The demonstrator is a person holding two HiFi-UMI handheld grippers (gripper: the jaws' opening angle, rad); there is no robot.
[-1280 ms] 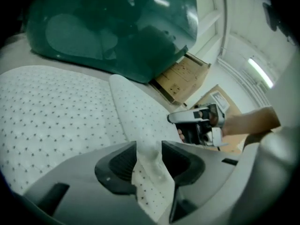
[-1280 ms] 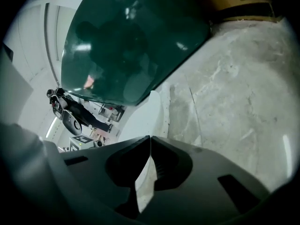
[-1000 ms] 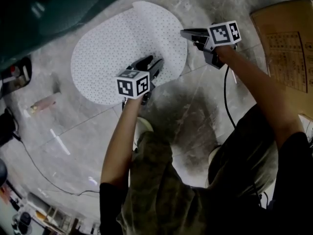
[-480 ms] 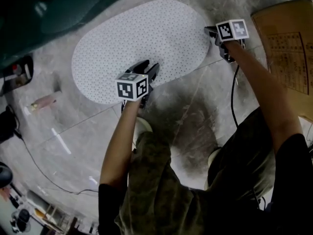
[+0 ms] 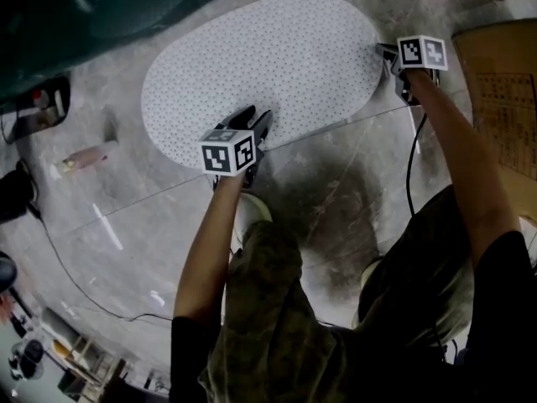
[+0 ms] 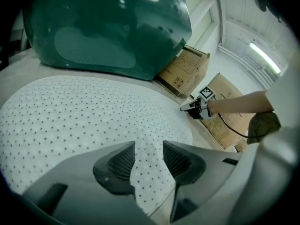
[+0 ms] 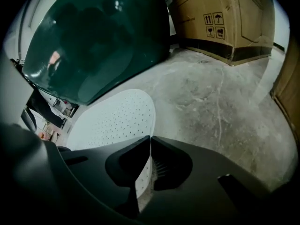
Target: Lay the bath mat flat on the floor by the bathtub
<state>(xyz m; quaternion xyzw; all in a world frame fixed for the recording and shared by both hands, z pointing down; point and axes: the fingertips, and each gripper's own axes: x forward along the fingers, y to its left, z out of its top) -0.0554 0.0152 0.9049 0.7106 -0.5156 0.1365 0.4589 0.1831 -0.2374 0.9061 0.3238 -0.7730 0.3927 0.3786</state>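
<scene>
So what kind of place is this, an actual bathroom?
Probably not a finished bathroom; more likely a storeroom or workshop staged as one. A dark green tub and a white mat sit on a bare concrete floor, with big cardboard boxes close by.

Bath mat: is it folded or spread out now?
Spread out. The bath mat shows one full oval on the floor, no flap turned over; the right tool pinches its end.

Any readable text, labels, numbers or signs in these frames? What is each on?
No words or numbers are legible.
Cardboard box: small handling pictograms, one an umbrella; other print too blurred.
Flat cardboard: printed table, too small to read.
Left marker cube, right marker cube: black-and-white square patterns, no letters.
</scene>
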